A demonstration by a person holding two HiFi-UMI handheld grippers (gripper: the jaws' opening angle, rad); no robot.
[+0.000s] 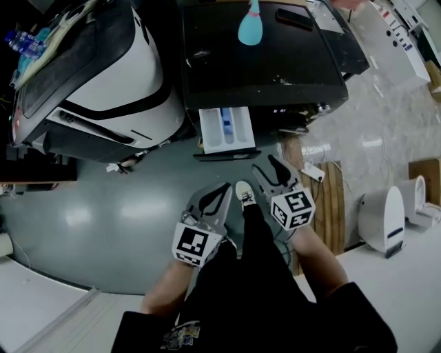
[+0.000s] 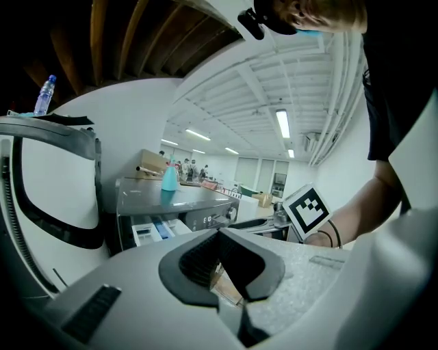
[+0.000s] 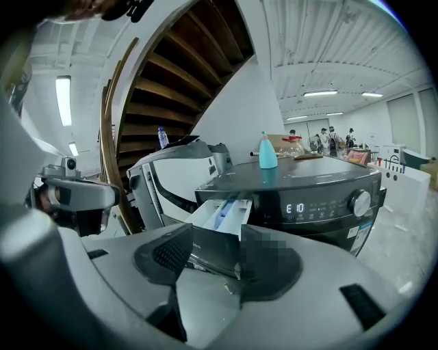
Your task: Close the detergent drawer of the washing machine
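Observation:
The dark washing machine (image 1: 262, 62) stands at the top of the head view. Its white detergent drawer (image 1: 227, 131) is pulled out toward me, with a blue insert showing. Both grippers hang in front of it, short of the drawer and touching nothing. My left gripper (image 1: 219, 193) is shut, its fingertips meeting with nothing between them (image 2: 222, 232). My right gripper (image 1: 267, 165) is open, and nothing sits in the gap between its jaws (image 3: 215, 256). Through that gap I see the drawer (image 3: 222, 213) farther off. The left gripper view has the drawer (image 2: 152, 231) to the left.
A light blue bottle (image 1: 250, 27) and a black flat object (image 1: 294, 18) rest on the washer's top. A big white and black machine (image 1: 117, 76) stands left of the washer. A wooden board (image 1: 331, 200) and a white appliance (image 1: 386, 220) lie at right. My shoe (image 1: 244, 193) is below the drawer.

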